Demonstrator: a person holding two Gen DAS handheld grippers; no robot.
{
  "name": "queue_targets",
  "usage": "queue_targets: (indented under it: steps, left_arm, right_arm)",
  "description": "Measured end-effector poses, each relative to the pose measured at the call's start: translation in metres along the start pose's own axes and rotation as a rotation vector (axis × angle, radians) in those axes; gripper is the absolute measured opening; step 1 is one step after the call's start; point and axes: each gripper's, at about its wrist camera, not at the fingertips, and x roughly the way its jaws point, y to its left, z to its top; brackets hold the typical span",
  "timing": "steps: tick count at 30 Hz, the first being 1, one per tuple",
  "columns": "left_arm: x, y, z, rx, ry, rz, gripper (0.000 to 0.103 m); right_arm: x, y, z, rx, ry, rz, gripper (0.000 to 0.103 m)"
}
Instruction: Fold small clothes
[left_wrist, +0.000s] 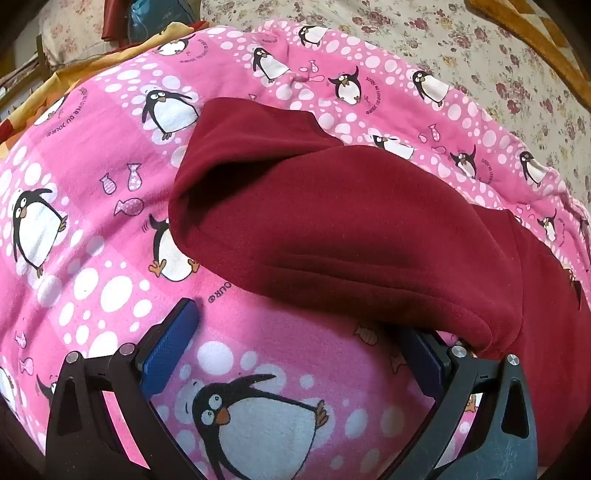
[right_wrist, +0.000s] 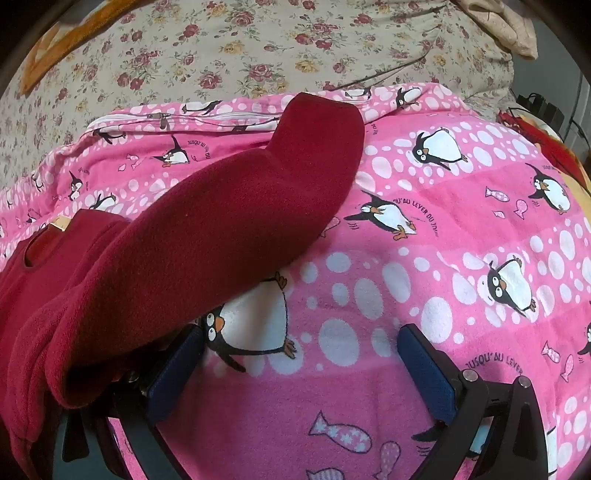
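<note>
A dark red fleece top (left_wrist: 332, 229) lies on a pink penguin-print blanket (left_wrist: 92, 258). In the left wrist view one sleeve runs toward the upper left. My left gripper (left_wrist: 299, 323) hovers open at the sleeve's near edge. Its left blue pad (left_wrist: 170, 343) is over bare blanket, and the right pad (left_wrist: 424, 363) is partly under the fleece hem. In the right wrist view the red top (right_wrist: 207, 236) stretches its other sleeve toward the upper right. My right gripper (right_wrist: 301, 334) is open too. The fleece overlaps its left finger (right_wrist: 177, 365), and its right finger (right_wrist: 424, 369) is over the blanket (right_wrist: 443, 229). No fabric is between either pair of pads.
A floral bedsheet (right_wrist: 221, 55) spreads behind the blanket, with an orange blanket (left_wrist: 535, 40) at its far edge. A zipper (right_wrist: 162, 118) runs along the pink cover's far seam. Red and yellow cloth (right_wrist: 546, 144) lies at the right, and a blue bag (left_wrist: 151, 18) at the far left.
</note>
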Motion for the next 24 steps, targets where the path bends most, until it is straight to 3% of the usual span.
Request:
queue_targets:
  steps: [24]
  left_arm:
    - [0.0004, -0.0011, 0.0010, -0.001, -0.002, 0.000, 0.103]
  right_arm:
    - [0.0026, 0.0017, 0.0000, 0.003, -0.001, 0.003, 0.103]
